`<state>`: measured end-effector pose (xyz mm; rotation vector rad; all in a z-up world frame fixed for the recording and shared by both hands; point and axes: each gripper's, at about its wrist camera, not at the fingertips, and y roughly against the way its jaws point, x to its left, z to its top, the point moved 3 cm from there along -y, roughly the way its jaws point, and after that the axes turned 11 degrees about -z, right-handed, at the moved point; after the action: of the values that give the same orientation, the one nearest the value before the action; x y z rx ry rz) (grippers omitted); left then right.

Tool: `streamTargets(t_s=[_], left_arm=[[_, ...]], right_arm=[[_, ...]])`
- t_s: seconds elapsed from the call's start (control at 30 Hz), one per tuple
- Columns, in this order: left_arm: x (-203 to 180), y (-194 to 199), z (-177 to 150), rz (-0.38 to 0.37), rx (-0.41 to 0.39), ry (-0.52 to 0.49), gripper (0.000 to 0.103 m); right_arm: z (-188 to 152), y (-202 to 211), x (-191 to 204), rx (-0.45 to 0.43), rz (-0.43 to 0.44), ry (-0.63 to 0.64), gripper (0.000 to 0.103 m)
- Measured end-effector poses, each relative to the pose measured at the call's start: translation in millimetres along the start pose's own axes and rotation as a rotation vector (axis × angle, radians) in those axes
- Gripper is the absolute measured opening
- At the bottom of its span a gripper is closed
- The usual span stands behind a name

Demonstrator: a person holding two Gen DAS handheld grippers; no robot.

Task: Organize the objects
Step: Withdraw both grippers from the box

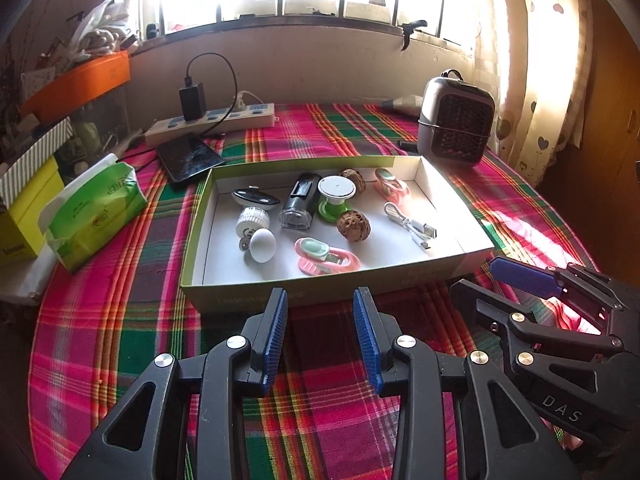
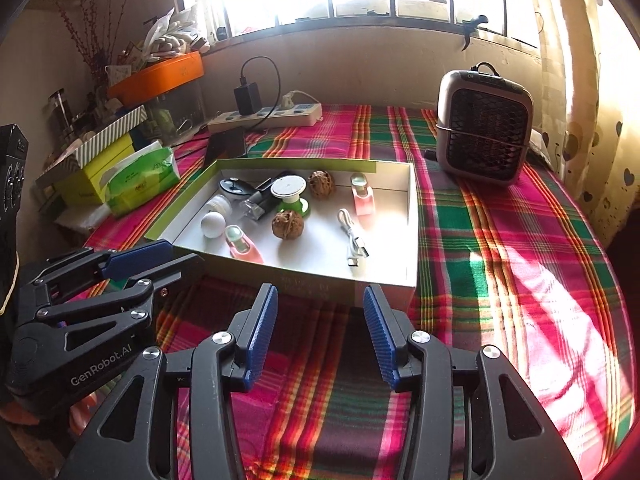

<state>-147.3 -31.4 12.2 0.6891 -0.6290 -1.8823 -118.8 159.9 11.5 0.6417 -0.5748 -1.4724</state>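
A shallow cardboard box [image 1: 320, 292] [image 2: 384, 284] with a white inside lies on the plaid cloth. It holds two walnuts [image 1: 353, 225] [image 2: 288, 223], a white egg-shaped ball [image 1: 262, 244] [image 2: 213, 224], two pink clips [image 1: 326, 256] [image 2: 363, 196], a white USB cable [image 1: 410, 226] [image 2: 352, 238], a green-and-white round holder [image 1: 336, 194] and a dark cylinder [image 1: 298, 204]. My left gripper [image 1: 320, 300] [image 2: 182, 254] hovers open before the box's near wall, with nothing between its pads. To its right, my right gripper [image 2: 320, 296] [image 1: 476, 276] is open and also holds nothing, just short of the same wall.
A small fan heater [image 2: 484, 128] stands at the back right. A power strip [image 1: 208, 124] with a charger and a dark phone [image 1: 188, 158] lie behind the box. A green tissue pack [image 1: 94, 212] and stacked boxes crowd the left edge. Plaid cloth [image 2: 520, 260] stretches to the right.
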Motion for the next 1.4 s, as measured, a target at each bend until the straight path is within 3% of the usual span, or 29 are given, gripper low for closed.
streamTargets(t_s=[0.6, 1.4], left_arm=[[7.3, -9.4, -43.1, 0.040, 0.087, 0.050, 0.033], [6.1, -8.2, -43.6, 0.060, 0.080, 0.031, 0.033]], right_arm=[[-36.6, -10.3, 1.9, 0.107, -0.056, -0.011, 0.048], [-38.6, -12.4, 9.4, 0.116, -0.109, 0.044, 0.058]])
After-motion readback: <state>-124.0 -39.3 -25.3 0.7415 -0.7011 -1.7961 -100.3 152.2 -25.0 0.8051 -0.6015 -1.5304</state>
